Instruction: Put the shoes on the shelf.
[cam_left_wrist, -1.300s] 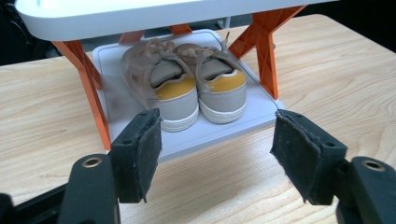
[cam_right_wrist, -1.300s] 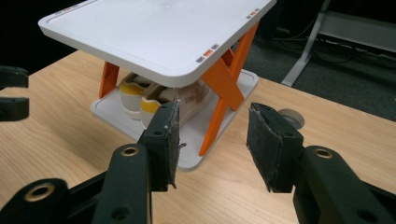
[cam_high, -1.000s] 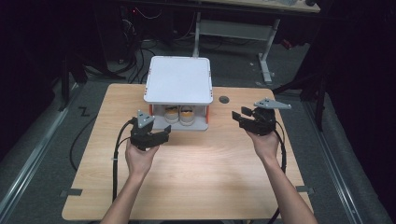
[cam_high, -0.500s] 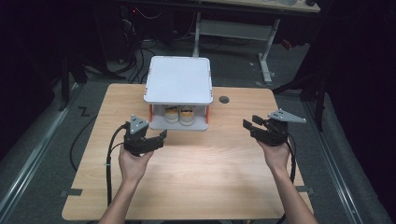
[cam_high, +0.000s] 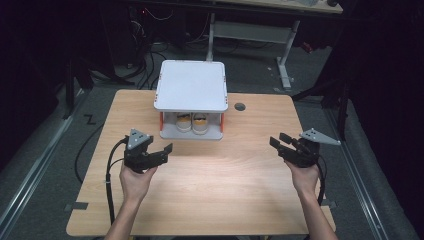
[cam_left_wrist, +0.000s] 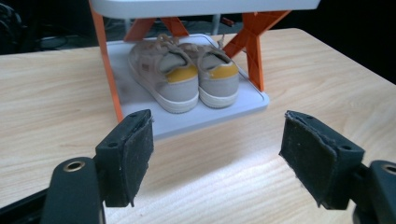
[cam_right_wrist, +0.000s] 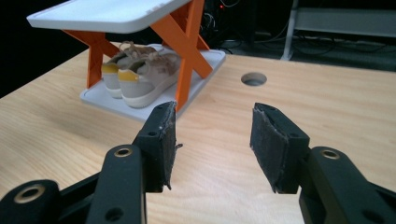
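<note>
Wooden table: shoes on rack, well apart from left gripper, right gripper; both released, empty.

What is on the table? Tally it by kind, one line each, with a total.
Shoes: 2, side by side on the lower shelf
Shoe rack: 1, white shelves on orange legs
Grippers: 2, left gripper and right gripper, both open and holding nothing, above the table
Total: 5

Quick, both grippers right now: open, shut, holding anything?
Left gripper: open, nothing between the jaws, aimed at the shoes on the rack.
Right gripper: open, holding nothing, above the bare table.
</note>
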